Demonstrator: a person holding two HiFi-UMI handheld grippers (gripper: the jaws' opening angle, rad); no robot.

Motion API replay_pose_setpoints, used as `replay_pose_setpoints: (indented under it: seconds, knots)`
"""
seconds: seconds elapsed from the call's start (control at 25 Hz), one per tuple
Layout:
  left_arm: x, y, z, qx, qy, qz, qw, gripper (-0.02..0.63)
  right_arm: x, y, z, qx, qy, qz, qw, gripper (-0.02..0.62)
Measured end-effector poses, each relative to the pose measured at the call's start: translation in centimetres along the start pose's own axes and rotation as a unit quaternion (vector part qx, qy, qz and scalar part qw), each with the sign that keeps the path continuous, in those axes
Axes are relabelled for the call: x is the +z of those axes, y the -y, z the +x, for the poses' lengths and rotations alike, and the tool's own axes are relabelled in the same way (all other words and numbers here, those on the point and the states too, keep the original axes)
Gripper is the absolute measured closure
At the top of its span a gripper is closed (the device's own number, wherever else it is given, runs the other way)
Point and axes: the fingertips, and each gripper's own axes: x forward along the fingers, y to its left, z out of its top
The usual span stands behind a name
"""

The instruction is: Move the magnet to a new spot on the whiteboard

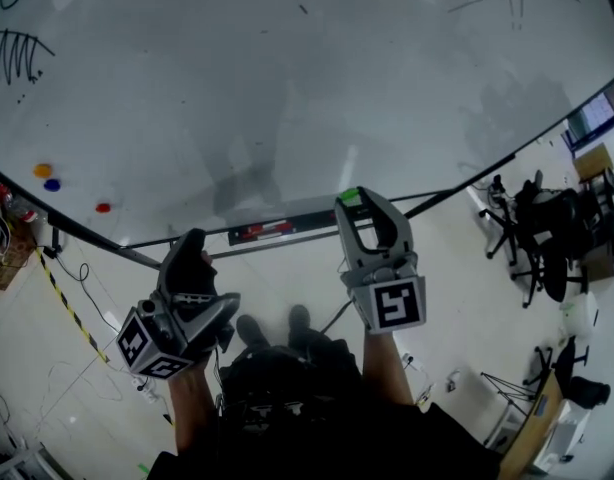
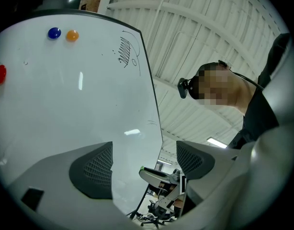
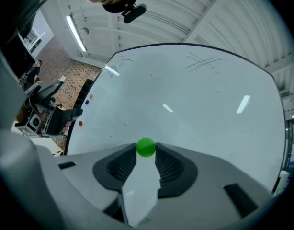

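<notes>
A round green magnet (image 3: 146,147) sits pinched between the tips of my right gripper (image 3: 146,148), which is shut on it. In the head view that gripper (image 1: 363,202) is at the lower edge of the whiteboard (image 1: 287,88), with the green magnet (image 1: 349,196) at its tip touching or just off the board. My left gripper (image 1: 194,243) hangs lower left, below the board's edge. Its jaws stand wide apart and open in the left gripper view (image 2: 144,159), with nothing between them.
Orange (image 1: 43,170), blue (image 1: 52,184) and red (image 1: 103,207) magnets stick to the board's lower left. Black marker scribbles (image 1: 15,56) mark the board's left and top right. A dark eraser (image 1: 272,231) lies on the ledge. Office chairs and gear (image 1: 547,228) stand at right.
</notes>
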Motion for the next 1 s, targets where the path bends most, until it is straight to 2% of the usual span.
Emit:
replay_pose_setpoints:
  seconds: [0.16,0.4,0.56,0.76,1.0]
  knots:
    - [0.6,-0.6,0.7,0.014,0.009,0.038,0.9991,0.192,-0.3,1.1,1.7,-0.008,0.003,-0.007,1.000,0.448]
    - [0.4,0.1,2.7,0.026,-0.004,0.066,0.9975,0.192,-0.7,2.8,4.0,-0.025,-0.010,-0.048,0.998,0.446]
    - [0.0,0.6,3.2,0.033,-0.005,0.057,0.9978,0.192,-0.7,3.0,5.3,-0.030,-0.010,-0.075,0.997,0.446]
    - [-0.4,0.5,3.3,0.047,-0.010,0.067,0.9966,0.192,-0.3,2.8,6.4,-0.039,0.002,-0.107,0.994,0.446]
    - [0.3,0.6,3.7,0.056,-0.007,0.105,0.9928,0.192,-0.3,2.6,7.5,-0.063,0.000,-0.155,0.986,0.446]
